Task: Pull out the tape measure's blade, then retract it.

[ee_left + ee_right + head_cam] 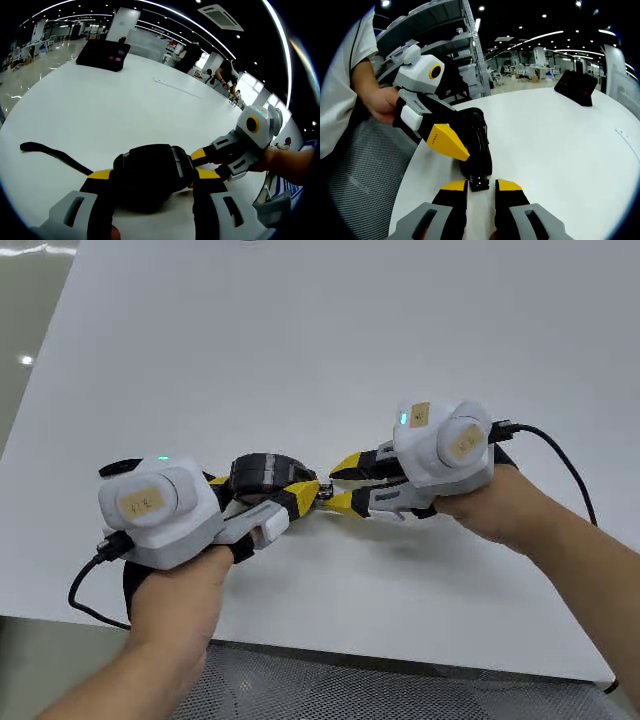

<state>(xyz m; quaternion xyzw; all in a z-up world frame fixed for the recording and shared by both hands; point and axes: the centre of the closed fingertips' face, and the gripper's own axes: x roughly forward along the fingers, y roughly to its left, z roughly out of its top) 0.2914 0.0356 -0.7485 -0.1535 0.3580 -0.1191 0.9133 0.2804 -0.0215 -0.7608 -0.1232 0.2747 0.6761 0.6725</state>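
Note:
A black tape measure [262, 472] rests on the white table [300, 340], and my left gripper [262, 490] is shut on its case. In the left gripper view the case [150, 170] sits between the yellow-tipped jaws, with its black wrist strap [50, 151] trailing left on the table. The blade's end hook [479, 181] sticks out of the case toward my right gripper [481, 187]. That gripper's jaws stand on either side of the hook with a thin gap, so it is open. No blade length shows outside the case. In the head view the right gripper [330, 488] points left at the hook.
The table's near edge [330, 655] runs just below both hands, with a mesh chair [300, 690] under it. A black device [102, 54] stands far across the table. Cables [560, 460] trail from both grippers. People stand in the background.

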